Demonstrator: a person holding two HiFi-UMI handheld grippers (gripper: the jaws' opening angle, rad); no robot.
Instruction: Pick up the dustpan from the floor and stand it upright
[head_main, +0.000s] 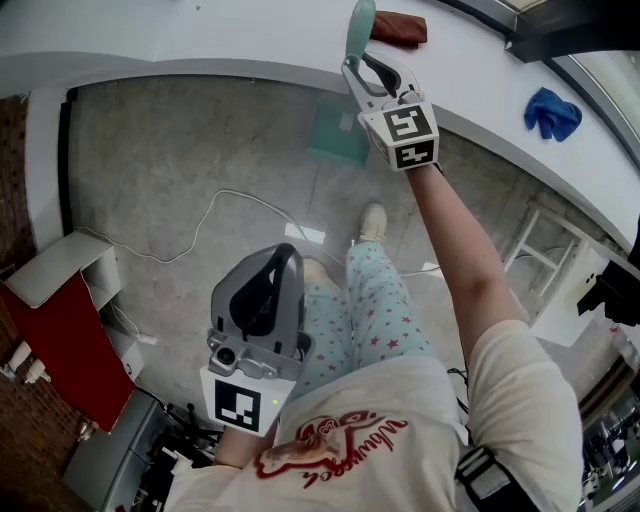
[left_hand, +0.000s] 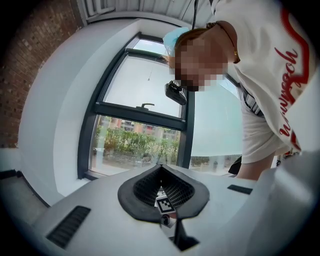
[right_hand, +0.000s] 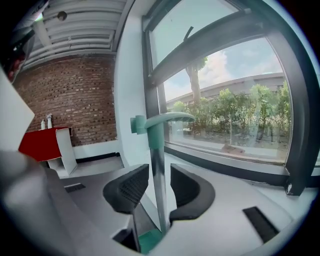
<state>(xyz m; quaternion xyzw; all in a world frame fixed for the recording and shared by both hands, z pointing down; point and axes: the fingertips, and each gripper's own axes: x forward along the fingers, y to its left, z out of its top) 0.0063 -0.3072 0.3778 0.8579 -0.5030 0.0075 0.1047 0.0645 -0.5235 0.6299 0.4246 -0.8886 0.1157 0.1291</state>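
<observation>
- Right tool (right_hand: 159, 172): jaws slightly apart around the upright shaft of the teal plastic dustpan (head_main: 338, 135), pan on the floor (head_main: 180, 160) below it.
- Left tool (head_main: 268, 275): closed, empty, farther away.

Grey concrete floor (head_main: 170, 160), white window ledge (head_main: 200, 35), brick wall (right_hand: 85, 95) (red cabinet (right_hand: 37, 142) beside), daylight through window (right_hand: 225, 115).

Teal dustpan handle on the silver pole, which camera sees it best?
The right gripper view. The teal plastic handle and its silver metal pole stand upright, close up, between the jaws of the right gripper. The head view shows only the handle's top from above, with the teal pan below. The left gripper view misses it.
</observation>
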